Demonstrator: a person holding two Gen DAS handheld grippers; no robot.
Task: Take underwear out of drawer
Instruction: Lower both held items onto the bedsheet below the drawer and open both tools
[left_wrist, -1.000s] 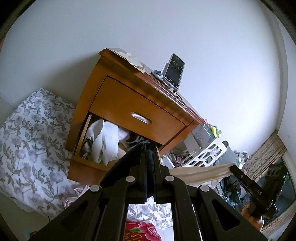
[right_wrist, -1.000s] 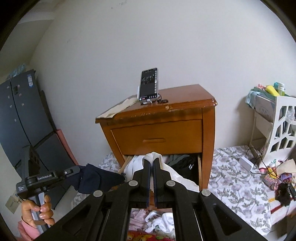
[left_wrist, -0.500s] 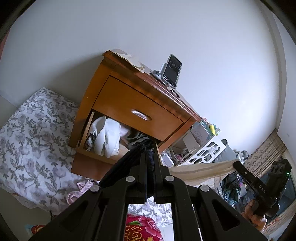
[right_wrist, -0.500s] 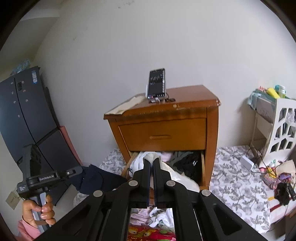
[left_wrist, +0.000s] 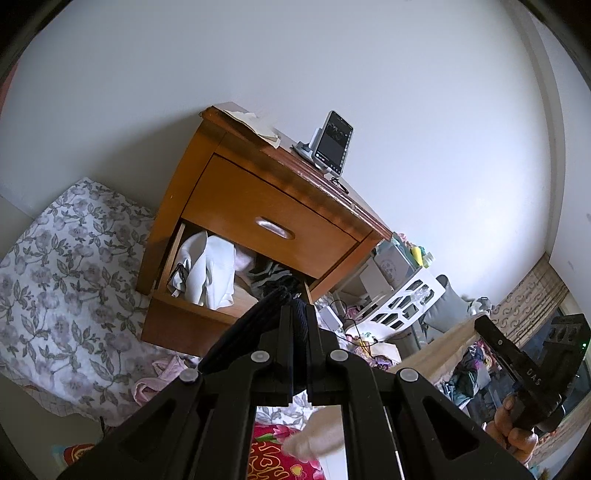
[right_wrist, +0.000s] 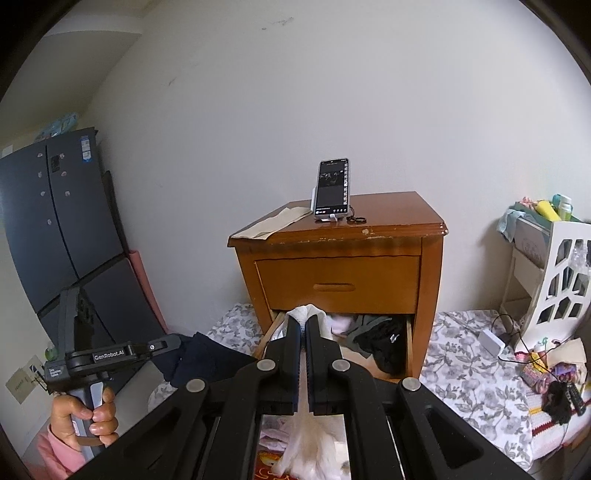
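**A:** State of the fingers?

**B:** Left gripper (left_wrist: 299, 308): pressed together on a dark garment (left_wrist: 247, 326), bunched between the pads and draped to one side. Right gripper (right_wrist: 304, 323): pinching a pale garment (right_wrist: 314, 443), with a tuft above the tips and a long tail hanging below.

**A:** Location of the task items?

**B:** Both garments out of the drawer (right_wrist: 408, 343), held in the air in front of the nightstand (right_wrist: 340, 236). More white clothing (left_wrist: 212, 271) and black clothing (right_wrist: 384, 345) inside the open lower drawer.

**A:** Likely faults from here?

**B:**
- Slip: probable if either grip holds only a thin fold. Keep the pinch firm until the set-down.
- Snag: risk of catching the hanging tail on the drawer front or dragging it across the clutter below. Lift clear before moving sideways.
- Wrong item: cannot confirm either garment as underwear. Check before reaching again.
- Collision: avoid sweeping near the phone (right_wrist: 332, 188) propped on top.

**A:** Legible markings?

**B:**
- "GenRobot.AI" (right_wrist: 109, 356) along the left gripper's body, in the right wrist view. Smaller label beneath it too small to read.
- "DAS" (left_wrist: 534, 372) on the right gripper's arm, in the left wrist view.
- Phone screen and fridge (right_wrist: 55, 206) stickers: illegible.
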